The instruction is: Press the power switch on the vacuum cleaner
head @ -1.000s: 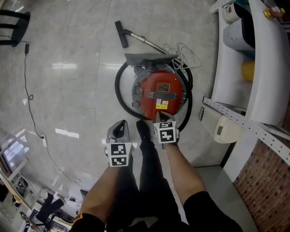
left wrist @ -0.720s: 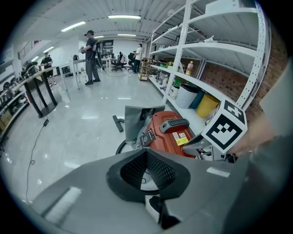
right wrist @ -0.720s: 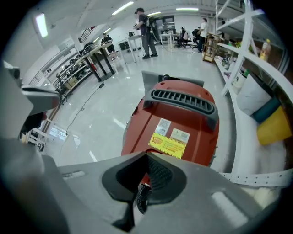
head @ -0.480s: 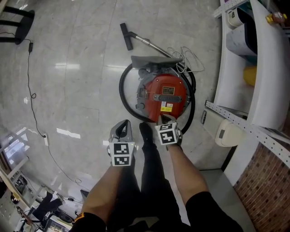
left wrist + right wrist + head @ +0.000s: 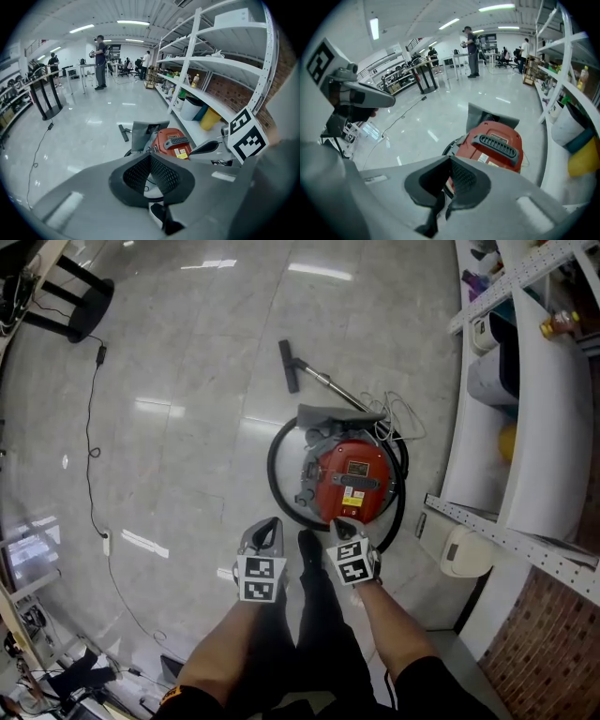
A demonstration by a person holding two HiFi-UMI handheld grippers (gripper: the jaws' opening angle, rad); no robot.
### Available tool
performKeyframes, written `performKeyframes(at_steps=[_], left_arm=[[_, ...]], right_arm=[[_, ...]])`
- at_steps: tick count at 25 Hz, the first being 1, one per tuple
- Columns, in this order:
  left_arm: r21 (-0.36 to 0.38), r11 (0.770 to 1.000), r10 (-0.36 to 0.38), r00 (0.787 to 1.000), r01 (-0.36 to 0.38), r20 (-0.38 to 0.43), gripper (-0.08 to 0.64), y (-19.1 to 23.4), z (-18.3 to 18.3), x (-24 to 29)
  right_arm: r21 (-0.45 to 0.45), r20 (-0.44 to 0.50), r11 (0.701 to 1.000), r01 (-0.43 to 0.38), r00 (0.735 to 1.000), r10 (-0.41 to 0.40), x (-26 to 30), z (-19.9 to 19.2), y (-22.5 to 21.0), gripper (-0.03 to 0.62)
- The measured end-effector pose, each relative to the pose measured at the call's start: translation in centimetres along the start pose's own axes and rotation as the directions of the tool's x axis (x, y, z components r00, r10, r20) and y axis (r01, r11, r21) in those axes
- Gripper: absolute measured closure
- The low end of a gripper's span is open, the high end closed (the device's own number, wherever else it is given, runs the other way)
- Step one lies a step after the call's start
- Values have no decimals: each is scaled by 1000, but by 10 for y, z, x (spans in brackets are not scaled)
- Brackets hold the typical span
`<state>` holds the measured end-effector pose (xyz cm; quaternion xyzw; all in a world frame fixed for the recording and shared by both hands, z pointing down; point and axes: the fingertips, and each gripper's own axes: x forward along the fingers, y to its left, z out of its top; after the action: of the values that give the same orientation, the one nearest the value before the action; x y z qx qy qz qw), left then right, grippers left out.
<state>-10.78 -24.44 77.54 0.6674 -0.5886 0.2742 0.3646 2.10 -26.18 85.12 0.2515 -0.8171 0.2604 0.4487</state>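
2 hand-held grippers at lower middle of the head view, over a pale glossy floor (image 5: 187, 371).

- Far upper left: black stool (image 5: 67, 298).
- Left side: thin black cable (image 5: 91, 442) trailing down-frame across the floor from beside the stool.
- Lower middle, left of centre: left gripper (image 5: 265, 524), marker cube toward the camera, tips pointing up-frame at bare floor, apart from the hose. In the left gripper view, jaws closed tip to tip, nothing between the mesh pads.
- Between the 2 grippers: dark trouser leg ending in a black shoe (image 5: 306, 545).
- Just right of centre: right gripper (image 5: 340, 523), tips at the near rim of the vacuum cleaner (image 5: 354, 479). Contact not determinable from above. In the right gripper view, jaws likewise together and empty, with the red canister just beyond the tips.
- Centre right: vacuum cleaner on the floor, round and red.
  - Black grilled handle (image 5: 497, 146) across its top.
  - Black hose (image 5: 274, 470) looped around the body.
  - Black floor nozzle (image 5: 289, 365) up-frame to the left, on a metal wand.
  - White cord (image 5: 401, 420) bunched at the far right side.
  - Power switch not made out in any view.
- Right edge: white shelving (image 5: 530, 465) with a yellow container (image 5: 507, 442) on it.
- Lower right corner: brick wall (image 5: 553, 638).
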Motion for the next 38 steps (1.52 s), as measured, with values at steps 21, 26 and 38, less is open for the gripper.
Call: performKeyframes(at_steps=[21, 26, 38], left_arm=[[26, 999, -28, 967, 22, 254, 546, -35, 45, -139], [37, 999, -41, 950, 31, 309, 546, -39, 31, -182], [56, 993, -115, 896, 101, 428, 546, -32, -70, -343]], right_arm=[[75, 387, 997, 14, 921, -42, -169, 87, 88, 600], [47, 448, 998, 43, 892, -60, -209, 86, 122, 600], [99, 543, 987, 129, 824, -162, -286, 19, 260, 600]])
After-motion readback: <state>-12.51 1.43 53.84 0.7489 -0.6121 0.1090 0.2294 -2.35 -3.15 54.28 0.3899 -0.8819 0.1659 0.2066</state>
